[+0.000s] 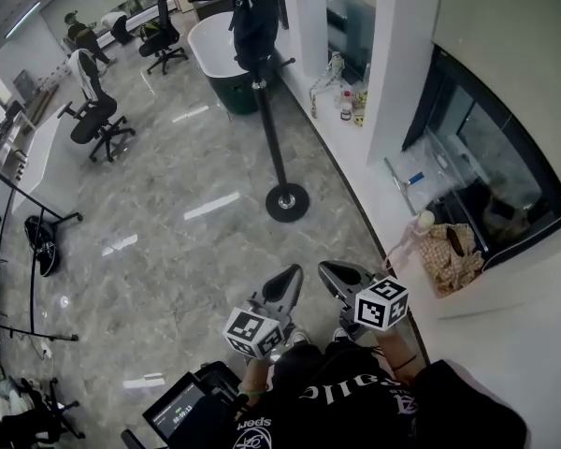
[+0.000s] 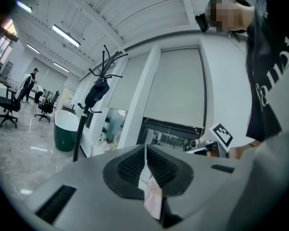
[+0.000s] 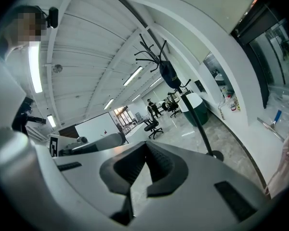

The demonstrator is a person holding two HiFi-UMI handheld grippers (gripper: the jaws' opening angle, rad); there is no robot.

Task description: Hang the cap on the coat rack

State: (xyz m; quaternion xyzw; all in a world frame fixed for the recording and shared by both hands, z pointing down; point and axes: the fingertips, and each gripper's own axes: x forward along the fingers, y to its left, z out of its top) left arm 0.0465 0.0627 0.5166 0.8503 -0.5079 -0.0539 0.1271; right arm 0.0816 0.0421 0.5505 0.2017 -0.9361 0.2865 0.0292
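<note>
1. Cap [image 1: 254, 28], dark, hangs near the top of the coat rack [image 1: 271, 129] (round base on the floor [image 1: 168, 195]).
2. Left gripper [image 2: 145, 149] is held well short of the coat rack's base, jaws pressed together.
3. Right gripper [image 3: 145, 145], just beside it and equally clear of the coat rack, is closed on nothing.

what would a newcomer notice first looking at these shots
The tall black coat rack stands on the glossy marble floor, with a dark cap hanging near its top. In the foreground, the left gripper and right gripper are held side by side near the person, both shut.
</note>
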